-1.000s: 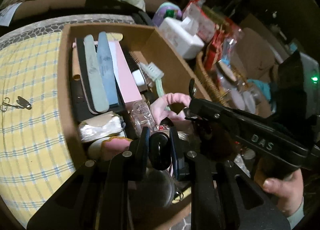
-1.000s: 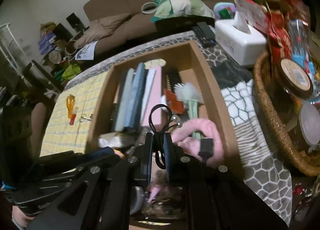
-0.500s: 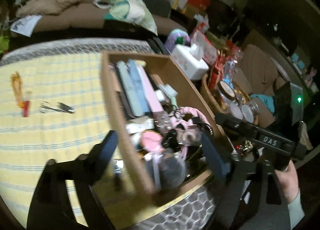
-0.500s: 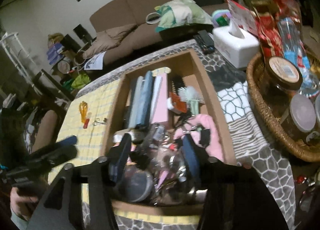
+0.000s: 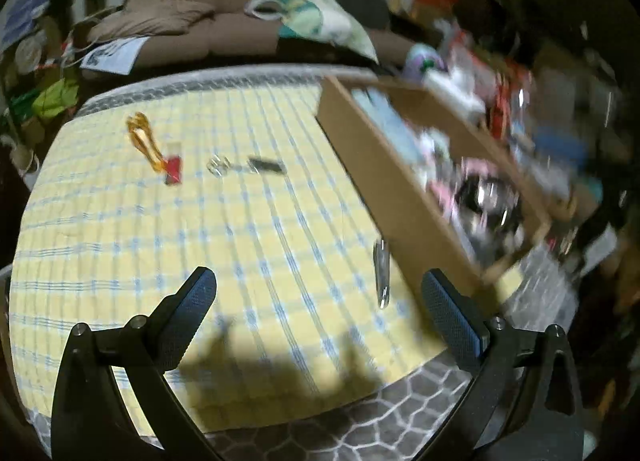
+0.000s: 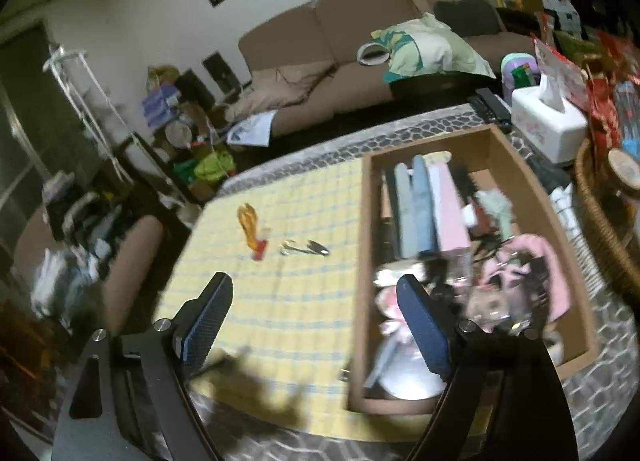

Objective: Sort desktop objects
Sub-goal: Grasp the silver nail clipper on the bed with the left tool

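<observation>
Wide yellow cloth (image 5: 200, 229) lies open left of the crowded cardboard box (image 6: 360, 261); small bits near the far edge.

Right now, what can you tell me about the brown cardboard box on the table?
The cardboard box is a shallow, open-topped brown tray of plain board, lying flat on the table, partly on the yellow checked cloth and partly on the grey patterned one. It is crowded: long flat files stand along one side, with a brush, something pink and small clutter. Nothing grips it; a slim metal piece lies just outside its wall.
</observation>
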